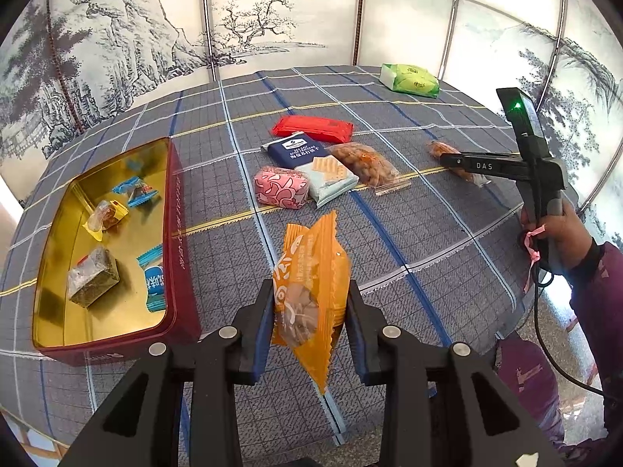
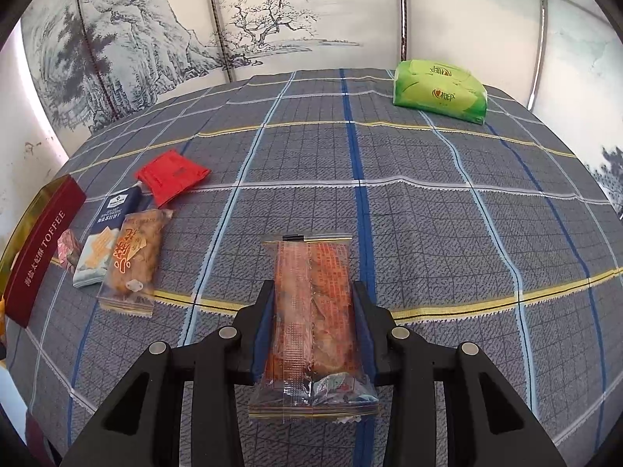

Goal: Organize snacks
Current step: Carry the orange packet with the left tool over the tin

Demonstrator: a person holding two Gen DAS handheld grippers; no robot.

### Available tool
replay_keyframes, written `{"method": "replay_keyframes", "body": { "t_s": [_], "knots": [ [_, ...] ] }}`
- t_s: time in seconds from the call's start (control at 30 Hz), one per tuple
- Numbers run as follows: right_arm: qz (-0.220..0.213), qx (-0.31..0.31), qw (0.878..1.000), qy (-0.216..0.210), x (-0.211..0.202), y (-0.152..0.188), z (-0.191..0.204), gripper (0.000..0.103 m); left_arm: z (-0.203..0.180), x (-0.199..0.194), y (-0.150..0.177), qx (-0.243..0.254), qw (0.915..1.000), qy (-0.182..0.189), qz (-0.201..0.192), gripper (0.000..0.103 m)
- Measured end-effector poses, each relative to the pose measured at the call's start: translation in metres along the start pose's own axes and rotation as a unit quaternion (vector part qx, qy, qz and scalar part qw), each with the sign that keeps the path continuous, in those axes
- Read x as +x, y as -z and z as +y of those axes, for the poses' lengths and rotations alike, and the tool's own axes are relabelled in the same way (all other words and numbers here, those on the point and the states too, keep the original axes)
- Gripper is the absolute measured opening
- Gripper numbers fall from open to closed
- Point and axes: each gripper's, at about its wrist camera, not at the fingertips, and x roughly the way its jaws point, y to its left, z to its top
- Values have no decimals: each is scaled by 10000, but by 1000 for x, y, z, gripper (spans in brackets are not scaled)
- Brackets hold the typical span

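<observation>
Gripping an orange snack packet (image 1: 311, 295), the left gripper (image 1: 309, 323) is holding it above the plaid tablecloth (image 1: 428, 233), just right of the red tin (image 1: 177, 233) where small wrapped sweets (image 1: 117, 210) are lying. The right gripper (image 2: 313, 323) is clamping a clear biscuit packet (image 2: 311, 311); whether that packet is touching the cloth is unclear. Farther off, a cracker pack (image 1: 307, 159) and red packet (image 1: 311, 129) are sitting clustered, the green tissue pack (image 2: 440, 91) lying at the far edge.

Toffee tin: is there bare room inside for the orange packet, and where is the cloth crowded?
The toffee tin has bare gold floor along its far end and near corner, around five wrapped sweets. The left gripper grips the orange packet. The cloth is crowded at the red packet cluster; open toward the green pack.
</observation>
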Motion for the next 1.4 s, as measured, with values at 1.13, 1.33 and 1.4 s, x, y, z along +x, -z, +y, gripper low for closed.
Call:
{"method": "replay_keyframes", "body": {
  "t_s": [1.13, 1.33, 1.4],
  "knots": [
    [0, -28, 10000, 14, 0, 1, 1, 39, 148, -62, -47, -1018, 9907, -871, -246, 30],
    [-43, -92, 9999, 53, -3, 6, 4, 39, 176, -41, -62, -1306, 9880, -816, -94, 30],
    [-40, -97, 9999, 56, -3, 6, 5, 39, 180, -31, -63, -1345, 9876, -809, -20, 30]
  ]
}}
